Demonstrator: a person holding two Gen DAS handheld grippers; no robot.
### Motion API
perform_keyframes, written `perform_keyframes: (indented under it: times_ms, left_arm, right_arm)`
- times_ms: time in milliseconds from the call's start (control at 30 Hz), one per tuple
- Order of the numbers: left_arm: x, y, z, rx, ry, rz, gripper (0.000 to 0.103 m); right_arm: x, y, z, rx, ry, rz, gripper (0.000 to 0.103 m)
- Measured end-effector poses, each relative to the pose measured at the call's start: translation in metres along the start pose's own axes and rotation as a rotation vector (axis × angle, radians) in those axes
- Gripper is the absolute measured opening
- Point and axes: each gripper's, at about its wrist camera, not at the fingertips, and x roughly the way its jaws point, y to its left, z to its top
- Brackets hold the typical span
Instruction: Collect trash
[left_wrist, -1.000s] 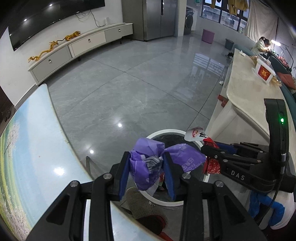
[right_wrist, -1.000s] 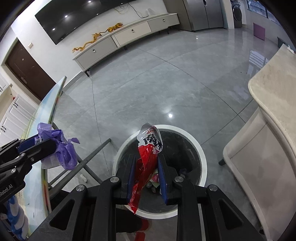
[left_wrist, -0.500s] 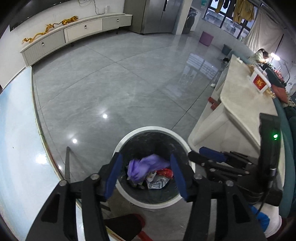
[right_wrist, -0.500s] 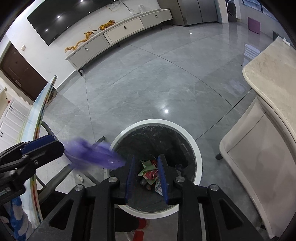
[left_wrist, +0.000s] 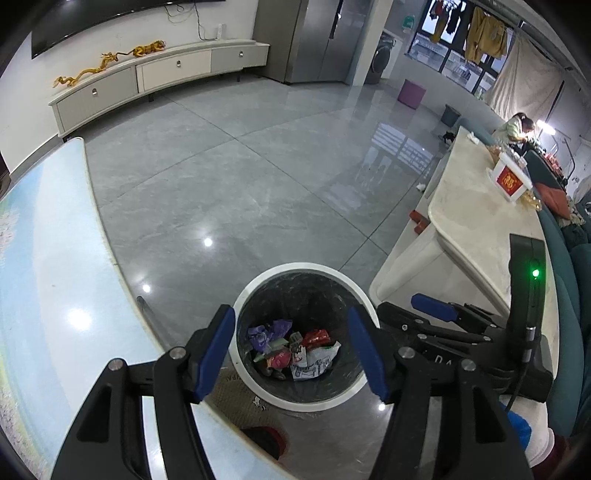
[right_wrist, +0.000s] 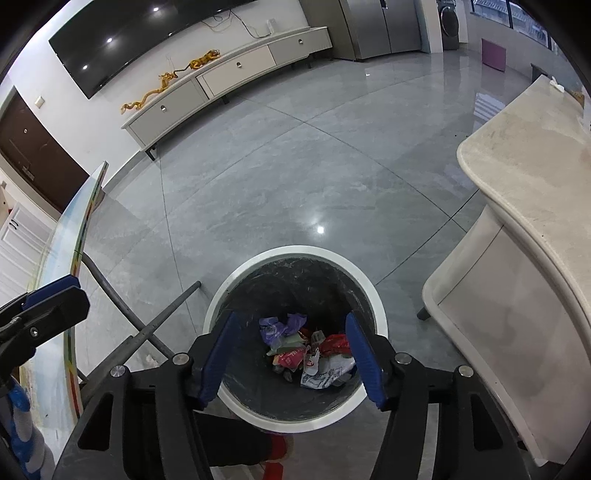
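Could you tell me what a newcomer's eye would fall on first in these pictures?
The white-rimmed bin on the grey floor, low and central, with purple and red wrappers at its bottom. Both tools, left and right, hang open and empty above it.

glossy grey tiled floor (left_wrist: 229, 177), long white low cabinet (left_wrist: 155, 79) under a dark wall screen (right_wrist: 122, 40), windows (left_wrist: 454, 62) probably hung with laundry.

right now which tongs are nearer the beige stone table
Right. The right tongs hang over the trash bin on the side nearest the beige stone table. The left tongs sit on the far side, by the blue-topped table.
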Motion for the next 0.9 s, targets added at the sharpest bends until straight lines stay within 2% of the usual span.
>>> perform_keyframes:
  times_ms: [167,300,367,500,633,900]
  left_arm:
    - [-0.019,0.011,-0.001,-0.034,-0.040,-0.024,0.062]
    - [-0.039,0.023,-0.004,-0.076,-0.079,-0.082,0.062]
    - [-0.047,0.030,-0.005,-0.095,-0.097,-0.100,0.067]
    - [-0.066,0.043,-0.008,-0.121,-0.143,-0.083,0.071]
    - [-0.090,0.059,-0.014,-0.141,-0.196,-0.012,0.071]
    - [-0.155,0.112,-0.035,-0.216,-0.328,0.222,0.071]
  right_arm:
    - [-0.008,0.008,0.003,-0.013,-0.019,0.003,0.060]
    - [-0.018,0.017,0.006,-0.031,-0.043,0.009,0.062]
    - [-0.023,0.023,0.007,-0.039,-0.056,0.014,0.063]
    - [-0.035,0.036,0.011,-0.060,-0.082,0.023,0.065]
    - [-0.047,0.053,0.016,-0.090,-0.113,0.041,0.068]
    - [-0.066,0.112,0.027,-0.195,-0.171,0.120,0.074]
